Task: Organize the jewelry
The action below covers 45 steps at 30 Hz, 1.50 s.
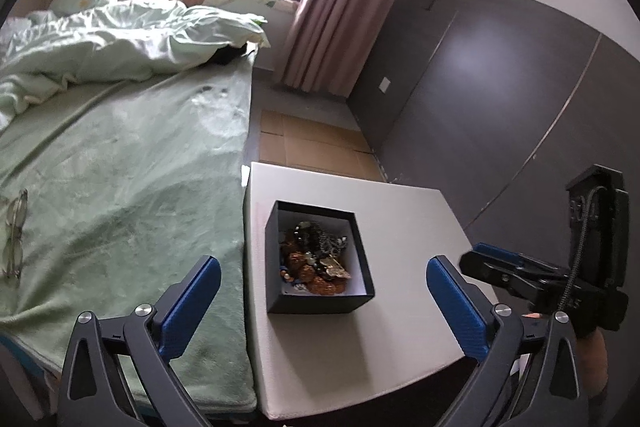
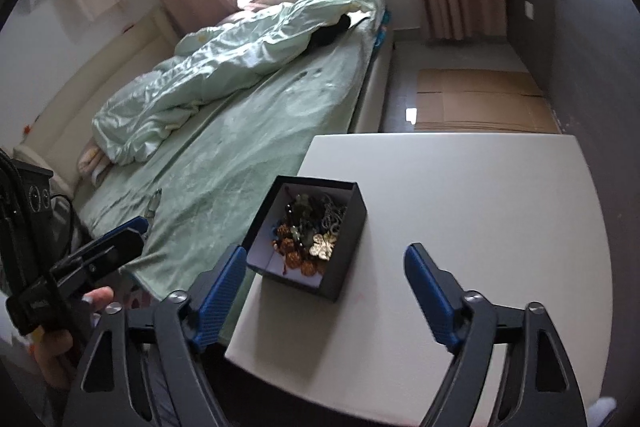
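Note:
A black open box [image 1: 352, 303] with a white lining sits on the white table [image 1: 408, 227] near its left edge. It holds a tangle of jewelry [image 1: 316, 263]: orange beads, dark beads and chains, a pale flower piece. My left gripper [image 1: 320, 287] is open and empty, held above and just in front of the box. In the right wrist view the box [image 2: 348, 267] and its jewelry [image 2: 312, 231] lie ahead and left of my right gripper [image 2: 326, 273], which is open and empty. The right gripper also shows at the right in the left wrist view [image 1: 500, 263].
A bed with a green blanket [image 1: 120, 167] and rumpled duvet [image 1: 100, 39] adjoins the table's left side. A pair of glasses [image 1: 14, 231] lies on the blanket. Flattened cardboard [image 1: 316, 143] lies on the floor beyond the table, next to a dark wardrobe [image 1: 480, 87].

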Each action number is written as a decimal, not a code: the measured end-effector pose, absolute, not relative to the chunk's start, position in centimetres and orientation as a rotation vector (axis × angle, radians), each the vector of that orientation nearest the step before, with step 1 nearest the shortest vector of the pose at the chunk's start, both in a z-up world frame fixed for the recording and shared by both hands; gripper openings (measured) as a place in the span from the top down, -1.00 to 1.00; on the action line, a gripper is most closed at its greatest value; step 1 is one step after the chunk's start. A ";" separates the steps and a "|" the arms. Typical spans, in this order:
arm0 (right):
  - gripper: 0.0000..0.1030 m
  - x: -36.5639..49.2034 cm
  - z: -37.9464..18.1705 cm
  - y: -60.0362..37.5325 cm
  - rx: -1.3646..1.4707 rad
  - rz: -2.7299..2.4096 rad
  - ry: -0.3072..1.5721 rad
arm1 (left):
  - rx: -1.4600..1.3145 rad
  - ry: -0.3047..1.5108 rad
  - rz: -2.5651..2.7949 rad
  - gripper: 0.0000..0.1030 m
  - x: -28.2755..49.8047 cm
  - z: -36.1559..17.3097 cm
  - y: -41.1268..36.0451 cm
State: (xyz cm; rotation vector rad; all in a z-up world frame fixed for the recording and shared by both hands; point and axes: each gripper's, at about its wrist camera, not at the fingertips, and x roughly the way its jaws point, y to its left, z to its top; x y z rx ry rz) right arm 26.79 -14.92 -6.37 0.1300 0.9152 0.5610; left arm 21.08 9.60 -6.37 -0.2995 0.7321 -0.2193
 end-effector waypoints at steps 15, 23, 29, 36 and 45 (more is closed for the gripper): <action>-1.00 19.3 -2.9 -20.1 0.159 0.463 0.785 | -0.208 0.632 -0.190 -0.99 13.9 -1.7 5.6; -1.00 14.9 -0.8 -22.1 0.164 0.481 0.721 | -0.190 0.609 -0.166 -0.99 9.5 -0.2 3.9; -1.00 12.1 0.0 -22.8 0.164 0.511 0.716 | -0.162 0.596 -0.171 -0.99 6.5 0.5 3.0; -1.00 9.3 0.7 -23.5 0.143 0.511 0.692 | -0.143 0.585 -0.174 -0.99 4.0 1.0 2.2; -1.00 7.2 1.9 -24.5 0.140 0.487 0.640 | -0.123 0.556 -0.177 -0.99 2.2 2.1 1.8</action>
